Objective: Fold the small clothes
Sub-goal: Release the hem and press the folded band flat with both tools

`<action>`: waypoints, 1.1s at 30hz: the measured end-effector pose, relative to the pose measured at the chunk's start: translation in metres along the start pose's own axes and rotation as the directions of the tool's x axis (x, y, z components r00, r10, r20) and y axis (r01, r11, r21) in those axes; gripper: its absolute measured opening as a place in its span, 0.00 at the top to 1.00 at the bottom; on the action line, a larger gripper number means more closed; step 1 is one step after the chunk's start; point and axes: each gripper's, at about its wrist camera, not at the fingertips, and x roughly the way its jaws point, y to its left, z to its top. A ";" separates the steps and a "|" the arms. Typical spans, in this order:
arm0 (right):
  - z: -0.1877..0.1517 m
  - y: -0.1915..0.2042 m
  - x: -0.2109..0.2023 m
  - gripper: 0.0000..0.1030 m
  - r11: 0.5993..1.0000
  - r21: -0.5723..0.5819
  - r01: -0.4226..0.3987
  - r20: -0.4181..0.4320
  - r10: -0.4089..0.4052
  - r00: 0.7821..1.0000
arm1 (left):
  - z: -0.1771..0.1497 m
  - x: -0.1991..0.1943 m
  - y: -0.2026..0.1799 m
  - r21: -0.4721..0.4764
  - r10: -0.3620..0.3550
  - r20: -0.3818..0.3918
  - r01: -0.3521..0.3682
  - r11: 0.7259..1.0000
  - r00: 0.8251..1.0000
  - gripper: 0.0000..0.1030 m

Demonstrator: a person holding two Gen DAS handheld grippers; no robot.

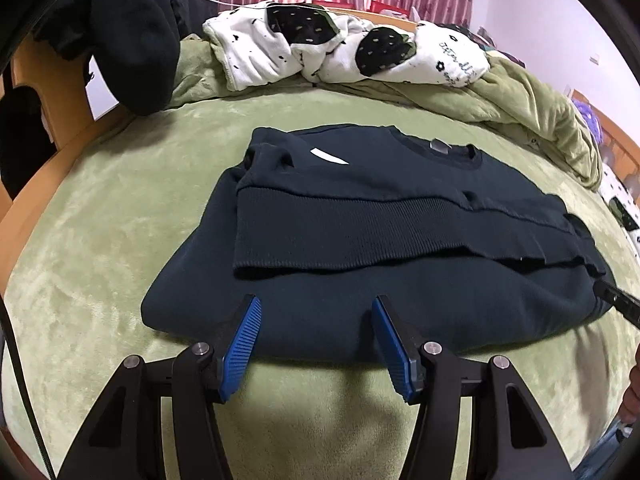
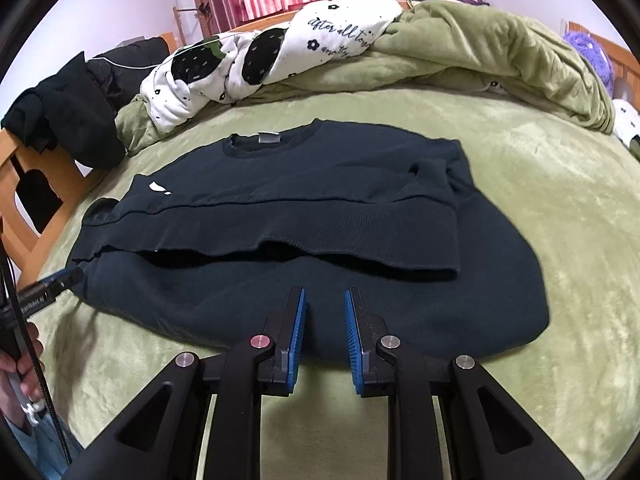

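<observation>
A dark navy sweatshirt (image 1: 440, 304) lies flat on the green bed, its ribbed hem (image 1: 360, 236) folded up across the middle. The collar with a grey label (image 1: 439, 146) points away from me, and a small white logo (image 1: 328, 157) shows on the chest. My left gripper (image 1: 316, 306) hovers over the near folded edge, open wide with nothing between its blue pads. My right gripper (image 2: 325, 294) is over the same near edge of the sweatshirt (image 2: 200, 300), farther right, its jaws a narrow gap apart and gripping nothing. Each view catches the other gripper's tip (image 2: 66, 278) at the garment's side.
A white quilt with black strawberry prints (image 1: 344, 52) and a crumpled green blanket (image 2: 500, 52) are heaped at the far side of the bed. Black clothes (image 1: 132, 40) hang over the wooden bed frame (image 2: 28, 168) at the left. Green bedcover (image 2: 580, 260) surrounds the sweatshirt.
</observation>
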 end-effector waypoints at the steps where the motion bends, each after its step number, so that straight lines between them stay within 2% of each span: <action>1: 0.000 0.001 0.002 0.81 1.000 -0.001 0.000 -0.005 0.000 1.000 | -0.001 0.000 -0.001 0.008 0.000 0.001 0.000 1.000 1.000 0.46; 16: 0.009 0.011 0.033 0.80 0.998 0.030 0.062 -0.042 -0.061 0.997 | -0.010 0.018 0.003 0.050 -0.035 0.022 0.034 0.998 0.999 0.44; 24: 0.013 0.004 0.038 0.80 0.995 0.075 0.058 -0.031 -0.056 0.998 | 0.001 0.022 0.003 0.022 -0.034 0.041 0.033 0.999 0.999 0.42; 33: 0.020 -0.006 0.040 0.80 0.991 0.117 0.058 -0.015 -0.057 0.998 | 0.016 0.030 0.012 -0.069 -0.060 0.039 0.062 0.996 0.997 0.42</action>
